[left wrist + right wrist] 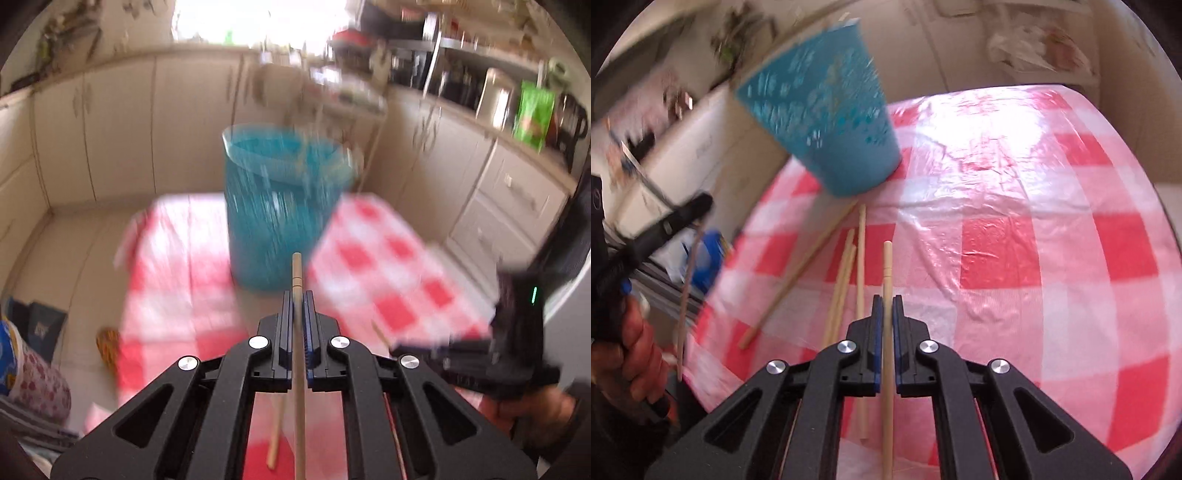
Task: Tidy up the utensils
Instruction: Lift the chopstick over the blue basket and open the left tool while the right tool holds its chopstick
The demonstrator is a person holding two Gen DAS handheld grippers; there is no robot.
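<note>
A blue perforated utensil holder (282,206) stands on the red-and-white checked tablecloth (388,266); it also shows in the right wrist view (827,118). My left gripper (296,295) is shut on a wooden chopstick (296,273) that points at the holder. My right gripper (886,299) is shut on another wooden chopstick (887,266) above the cloth (997,240). Several loose chopsticks (846,277) lie on the cloth in front of the holder. The left gripper with its chopstick shows at the left of the right wrist view (657,229).
Cream kitchen cabinets (122,122) stand beyond the table, with a cluttered counter (498,99) at right. The right gripper and hand (517,350) are at the right of the left view. A blue object (709,254) lies on the floor beside the table.
</note>
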